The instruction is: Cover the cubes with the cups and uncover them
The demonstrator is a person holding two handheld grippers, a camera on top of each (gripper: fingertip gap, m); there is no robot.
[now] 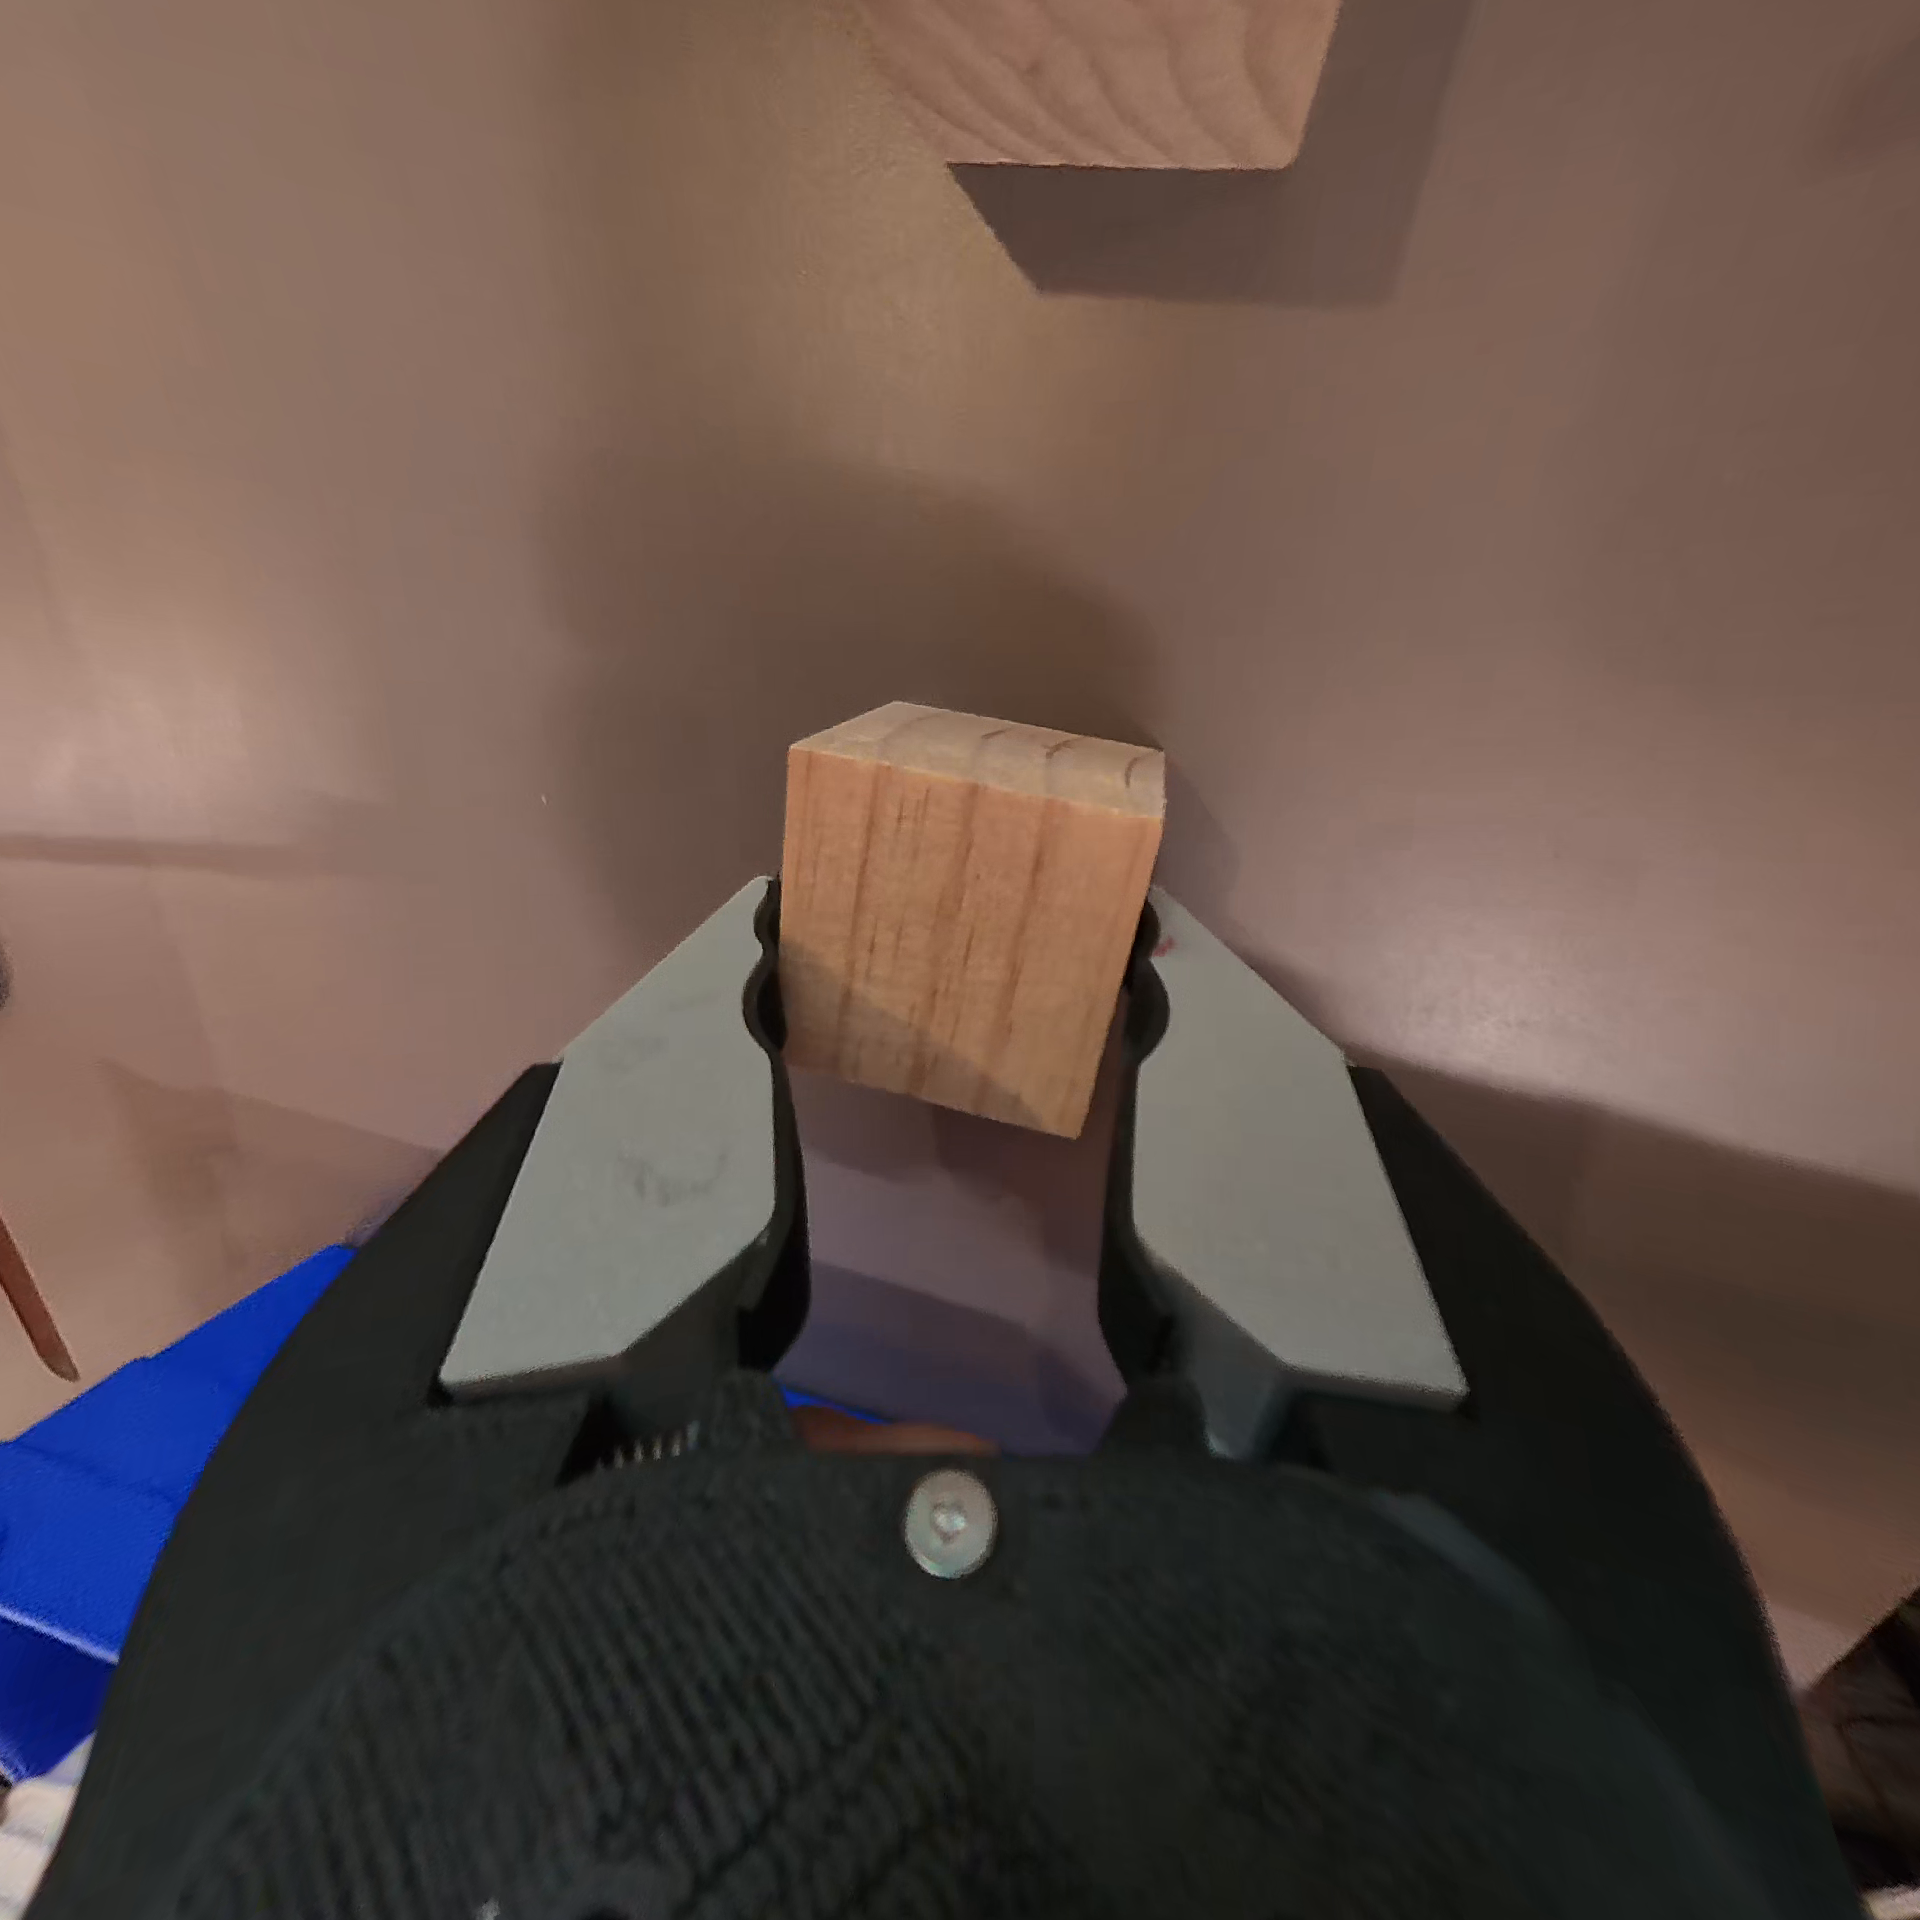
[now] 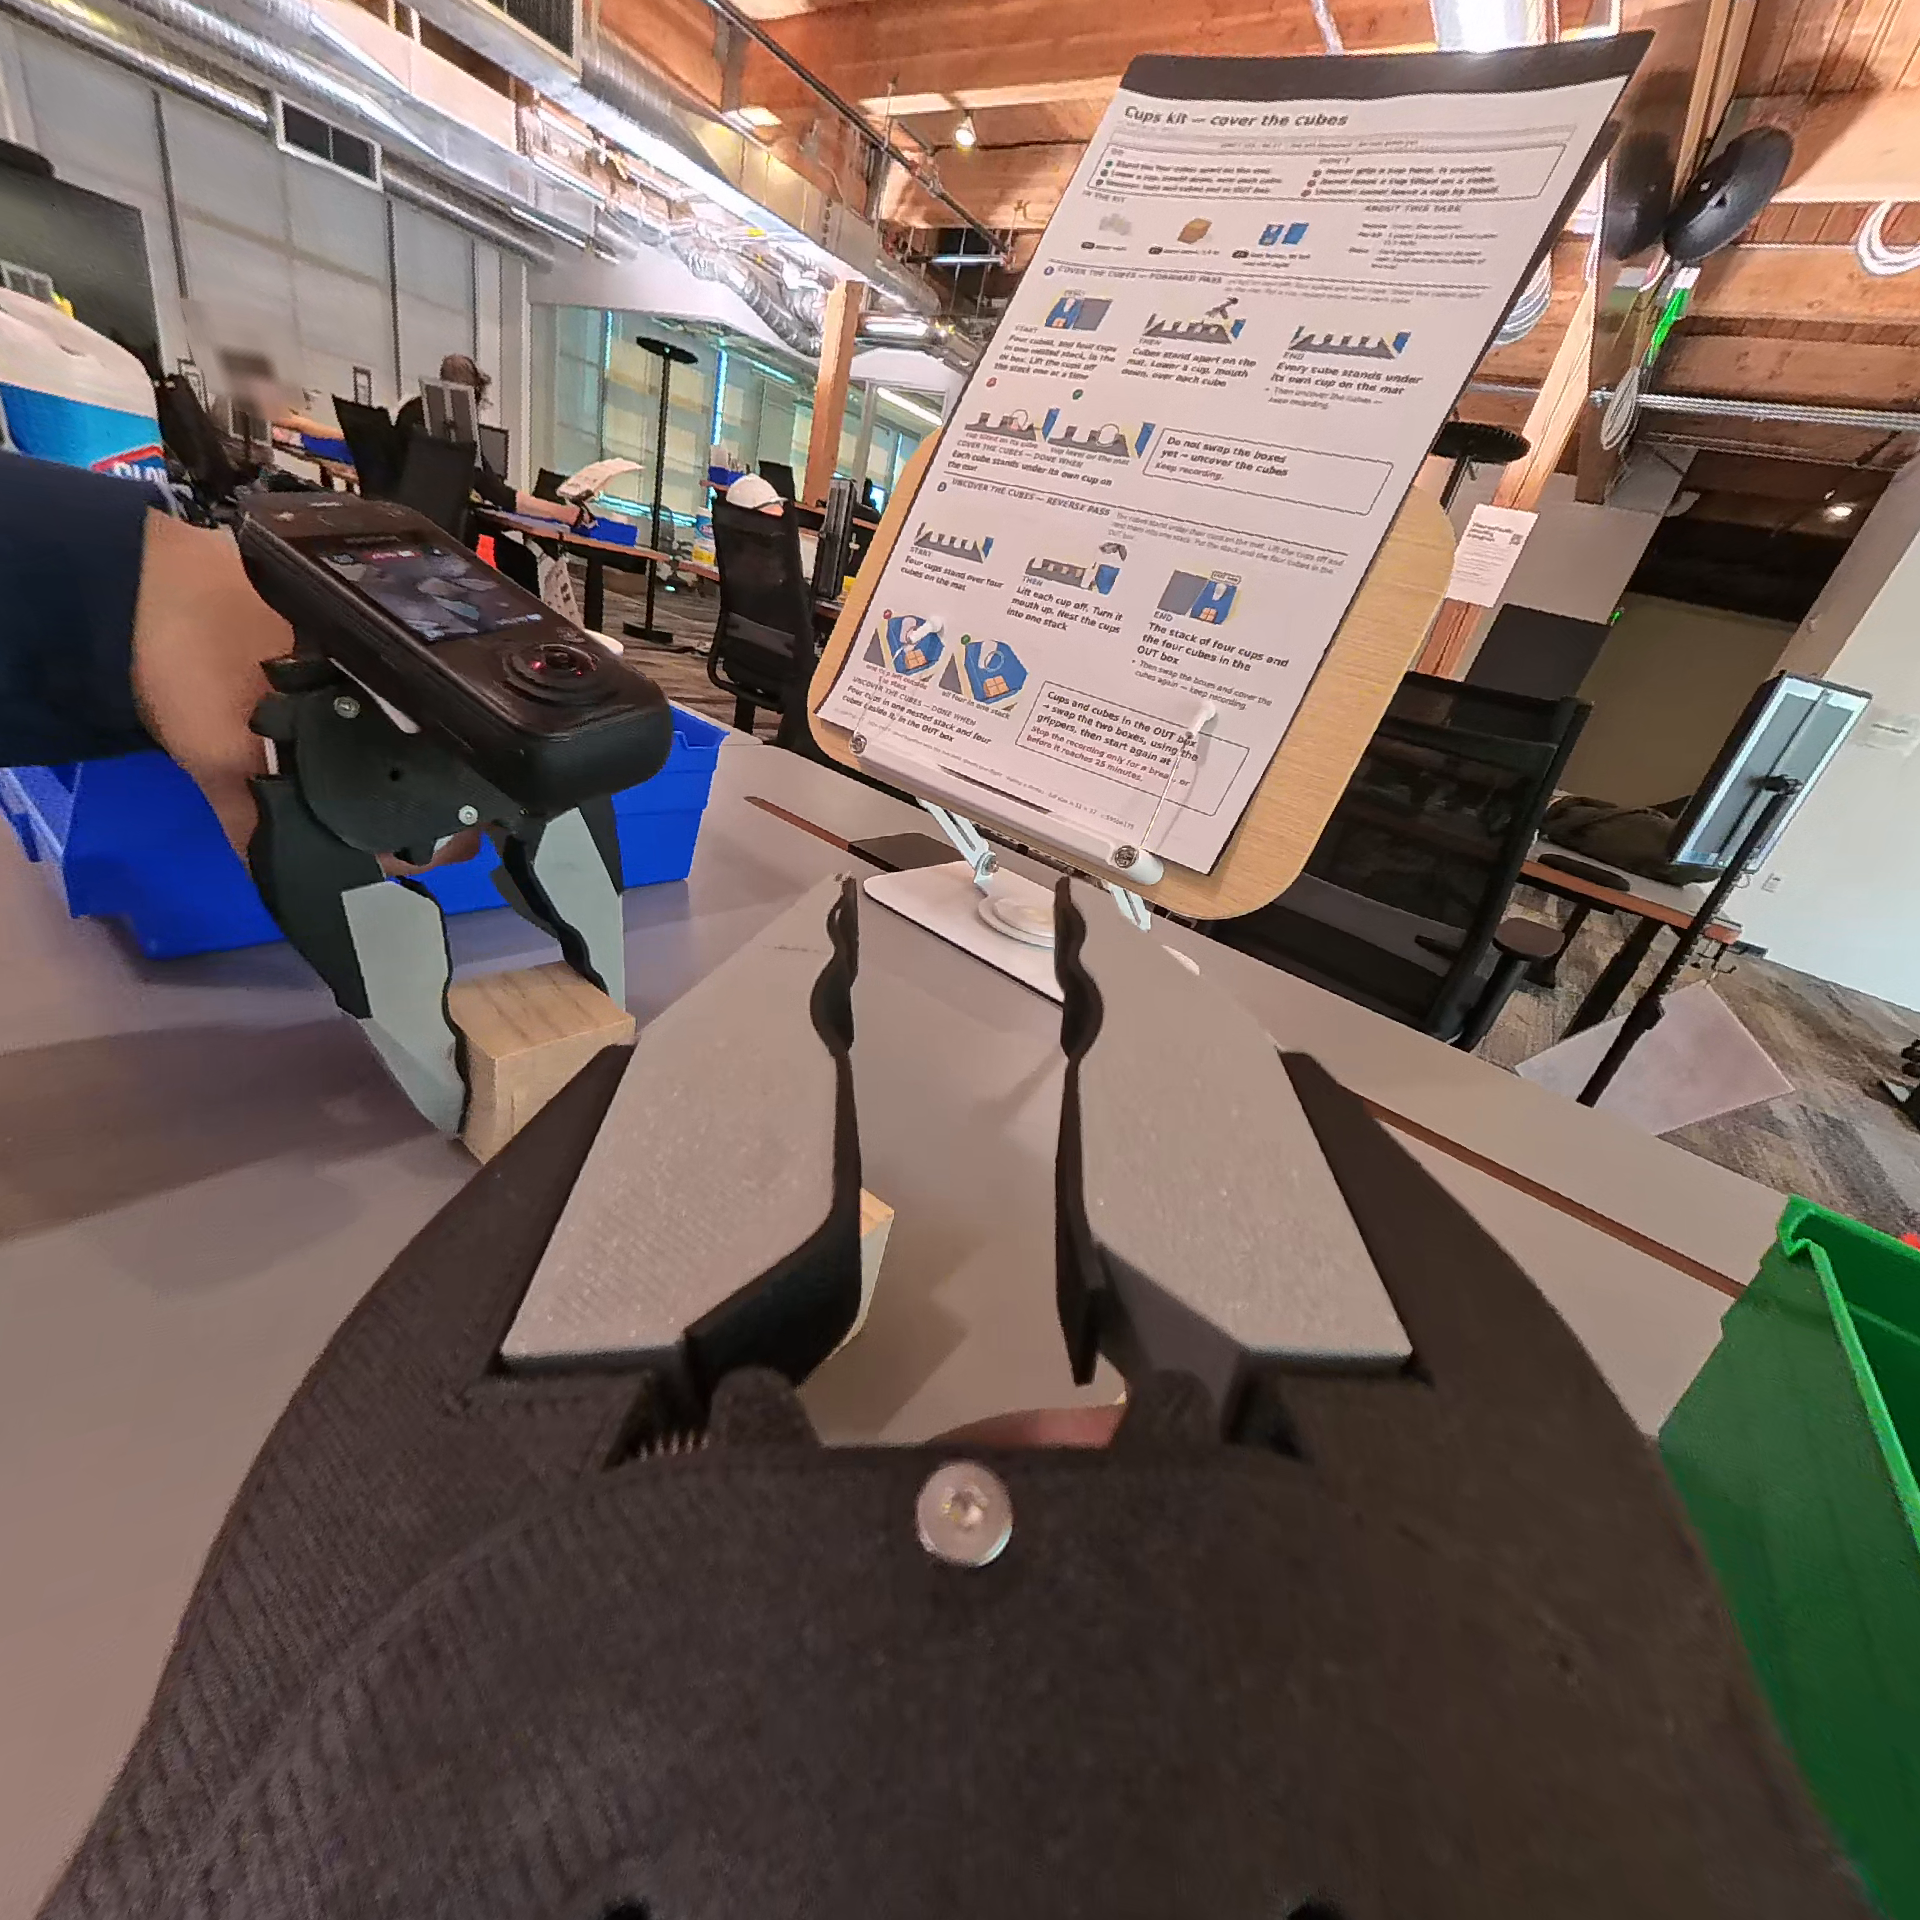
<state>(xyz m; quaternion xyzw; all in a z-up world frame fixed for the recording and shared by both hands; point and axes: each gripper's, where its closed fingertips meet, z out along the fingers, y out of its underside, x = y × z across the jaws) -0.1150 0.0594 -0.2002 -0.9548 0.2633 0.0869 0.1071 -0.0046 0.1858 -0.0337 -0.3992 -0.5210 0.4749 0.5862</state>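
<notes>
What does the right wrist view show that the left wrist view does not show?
Only the right wrist view shows the instruction sheet on its stand, the green bin, the office behind, and the right tool, open with nothing between its fingers. Only the left wrist view shows a second wooden cube farther away. Both show the left tool gripping a wooden cube, the blue bin and the table.

Your left gripper (image 1: 961, 935) clamps a bare wooden cube (image 1: 966, 925), grain streaked and unvarnished, between ridged black pads. The table (image 1: 1455, 623) looks smooth and matt. At the right frame's lower right, the green bin (image 2: 1808, 1507) is glossy plastic.
</notes>
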